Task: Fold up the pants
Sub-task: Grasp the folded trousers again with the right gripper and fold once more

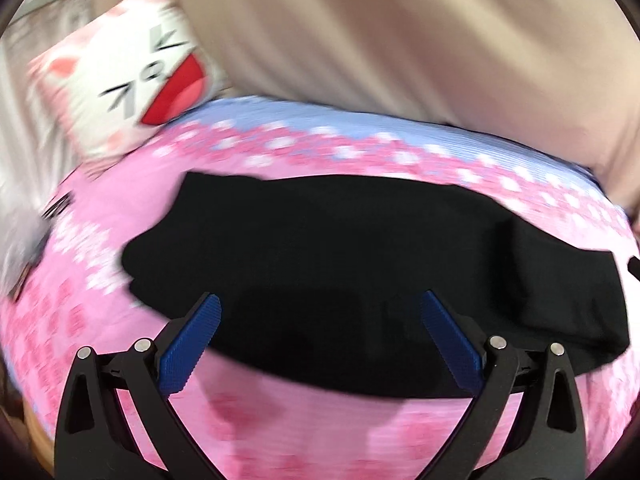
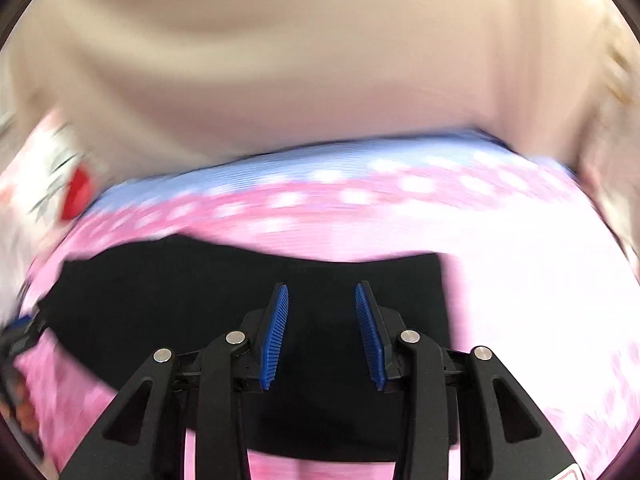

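Observation:
Black pants point(image 1: 340, 248) lie folded in a wide band across a pink flowered bedspread point(image 1: 280, 420). My left gripper point(image 1: 320, 304) hovers over their near edge with its blue pads point(image 1: 192, 344) spread wide and nothing between them. In the right wrist view the same pants point(image 2: 200, 292) stretch from the left to a square end on the right. My right gripper point(image 2: 322, 292) hangs above that end, its blue pads point(image 2: 276, 332) a hand's width apart with only air between them. Both views are smeared by motion.
A white cat-face pillow point(image 1: 132, 80) with a red mouth leans at the back left. A beige curtain point(image 1: 400, 40) hangs behind the bed. The bedspread's far edge turns pale blue point(image 2: 320, 160). A dark object point(image 2: 24, 332) shows at the left rim of the right wrist view.

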Motion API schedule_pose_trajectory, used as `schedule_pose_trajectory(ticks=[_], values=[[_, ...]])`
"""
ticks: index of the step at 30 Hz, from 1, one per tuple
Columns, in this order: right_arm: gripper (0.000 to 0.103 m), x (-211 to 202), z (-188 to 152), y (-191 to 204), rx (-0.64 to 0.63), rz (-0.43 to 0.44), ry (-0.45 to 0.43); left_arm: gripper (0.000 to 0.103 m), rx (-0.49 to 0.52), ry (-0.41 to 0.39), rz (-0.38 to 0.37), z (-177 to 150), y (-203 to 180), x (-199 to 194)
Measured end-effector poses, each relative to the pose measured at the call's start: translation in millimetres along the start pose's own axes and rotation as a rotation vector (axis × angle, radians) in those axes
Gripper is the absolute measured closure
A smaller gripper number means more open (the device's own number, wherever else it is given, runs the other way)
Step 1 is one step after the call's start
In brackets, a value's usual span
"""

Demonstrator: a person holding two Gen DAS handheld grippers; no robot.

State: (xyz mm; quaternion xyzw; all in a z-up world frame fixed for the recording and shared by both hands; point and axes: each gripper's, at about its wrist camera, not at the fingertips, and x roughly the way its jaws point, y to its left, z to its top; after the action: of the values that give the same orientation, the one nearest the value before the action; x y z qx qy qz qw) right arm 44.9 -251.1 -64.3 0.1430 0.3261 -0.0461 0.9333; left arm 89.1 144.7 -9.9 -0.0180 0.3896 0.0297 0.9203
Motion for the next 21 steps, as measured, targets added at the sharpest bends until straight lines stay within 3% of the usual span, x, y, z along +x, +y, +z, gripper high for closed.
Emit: schedule_pose_trajectory(ticks=[2,4,7,10,13,15,19,21], values=[[0.066,15.3,-6.2,-19.2,0.013,-0.035,0.015,0.005,0.049,-0.004,-0.033,1.6,-27.7,-0.3],[0.066,54.8,-21.9,-33.0,-0.010,-0.079,0.137,0.005,0.108,0.001,-0.065,1.6,-60.9,1.6],[0.066,49.2,-23.3,-39.5,-0.001,-0.064,0.102,0.005,0.165,0.012,-0.078,-0.5,-94.9,2.9],[0.065,25.2,-17.2,-32.3,-0.010,0.017,0.040,0.005,0.207,0.009,-0.084,-0.1,-121.4,-0.1],[0.065,34.4,-24.5,-27.4,-0.084,-0.007,0.072,0.005,0.234,-0.020,-0.106,7.0,-152.0,-6.3],[0.065,47.0,-30.9,-33.6,-0.068,-0.011,0.107,0.005,0.258,-0.049,-0.116,11.9,-177.7,-4.6],[0.064,23.7,-29.2,-43.8,-0.015,0.045,0.059,0.005,0.310,0.007,-0.027,6.4,-214.8,33.9],[0.055,28.1,-34.1,-45.0,-0.042,0.037,0.076,0.005,0.317,0.062,0.006,-2.5,-218.5,56.0]])
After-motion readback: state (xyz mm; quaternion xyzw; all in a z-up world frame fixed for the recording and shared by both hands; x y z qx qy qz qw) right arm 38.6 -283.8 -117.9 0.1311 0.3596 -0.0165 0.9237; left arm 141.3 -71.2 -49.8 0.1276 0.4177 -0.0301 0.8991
